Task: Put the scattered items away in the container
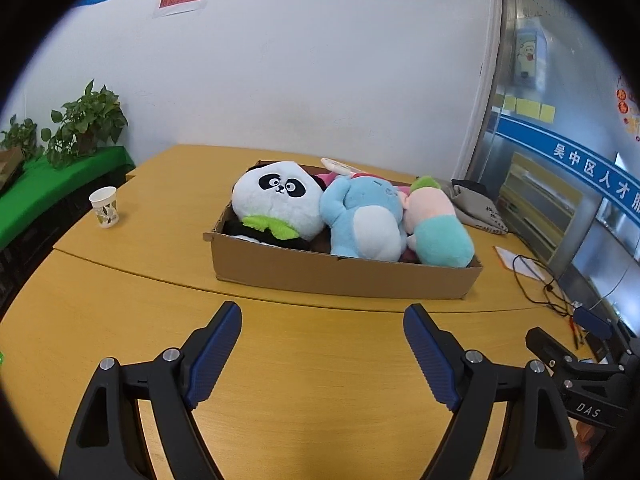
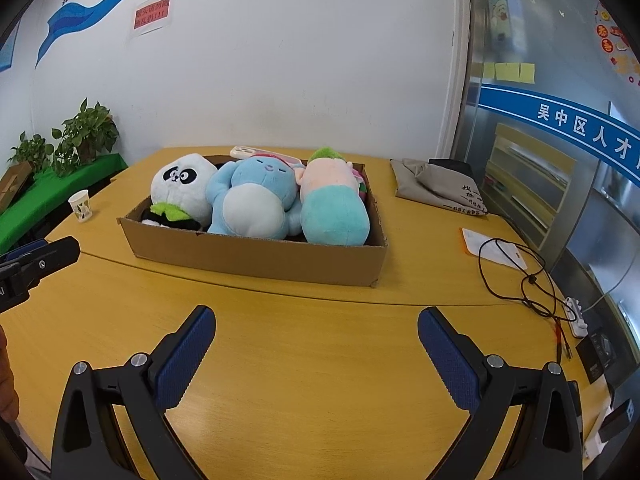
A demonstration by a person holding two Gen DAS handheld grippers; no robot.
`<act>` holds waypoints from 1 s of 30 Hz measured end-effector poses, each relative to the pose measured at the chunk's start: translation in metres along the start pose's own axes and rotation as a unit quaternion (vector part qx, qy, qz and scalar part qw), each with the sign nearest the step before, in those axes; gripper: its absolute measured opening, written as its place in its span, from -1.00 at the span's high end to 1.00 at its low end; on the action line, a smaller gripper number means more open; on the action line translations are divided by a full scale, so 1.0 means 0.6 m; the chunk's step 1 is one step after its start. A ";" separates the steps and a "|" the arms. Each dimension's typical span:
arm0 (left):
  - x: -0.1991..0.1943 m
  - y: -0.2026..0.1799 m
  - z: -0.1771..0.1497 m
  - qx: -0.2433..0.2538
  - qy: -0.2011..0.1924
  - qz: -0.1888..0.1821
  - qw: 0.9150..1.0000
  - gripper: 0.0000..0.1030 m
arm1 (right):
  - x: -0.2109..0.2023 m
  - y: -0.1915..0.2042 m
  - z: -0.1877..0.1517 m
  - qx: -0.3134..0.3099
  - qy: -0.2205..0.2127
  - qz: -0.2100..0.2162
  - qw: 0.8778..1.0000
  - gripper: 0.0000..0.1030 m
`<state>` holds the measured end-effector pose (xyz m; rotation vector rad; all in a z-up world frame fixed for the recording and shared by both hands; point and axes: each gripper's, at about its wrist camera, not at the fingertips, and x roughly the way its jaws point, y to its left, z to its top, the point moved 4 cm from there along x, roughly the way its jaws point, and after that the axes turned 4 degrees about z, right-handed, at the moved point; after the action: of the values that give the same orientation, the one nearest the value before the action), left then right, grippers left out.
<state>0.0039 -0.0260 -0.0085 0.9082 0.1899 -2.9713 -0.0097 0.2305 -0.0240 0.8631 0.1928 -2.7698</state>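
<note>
Cardboard box [image 1: 344,276] mid-frame on worktop [image 1: 120,312], packed with panda plush [image 1: 276,204], blue plush [image 1: 360,220], pink-and-teal plush [image 1: 436,228]; left tool [image 1: 322,354] and right tool [image 2: 316,356] both spread apart, empty, low in frame.

The left gripper [image 1: 322,312] hangs over the yellow wooden table [image 1: 120,320], its blue-padded fingers [image 1: 216,354] wide apart with nothing between them. At 12 o'clock sits a brown cardboard box [image 1: 340,276] holding a white panda plush [image 1: 276,204], a blue plush [image 1: 364,220] and a pink-and-teal plush [image 1: 436,228]. A white paper cup [image 1: 105,206] stands at 10 o'clock.
</note>
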 end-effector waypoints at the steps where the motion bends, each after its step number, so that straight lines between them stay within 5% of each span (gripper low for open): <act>1: 0.004 -0.002 -0.003 0.004 0.002 0.004 1.000 -0.62 | 0.006 0.000 -0.003 -0.001 0.002 -0.001 1.000 -0.99; 30: 0.062 -0.021 -0.041 0.021 0.031 0.017 0.999 -0.62 | 0.068 -0.002 -0.044 0.005 0.031 -0.010 0.999 -0.99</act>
<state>-0.0142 -0.0101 -0.0484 0.9998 0.1142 -2.9283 -0.0283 0.2295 -0.0689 0.9571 0.1986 -2.7667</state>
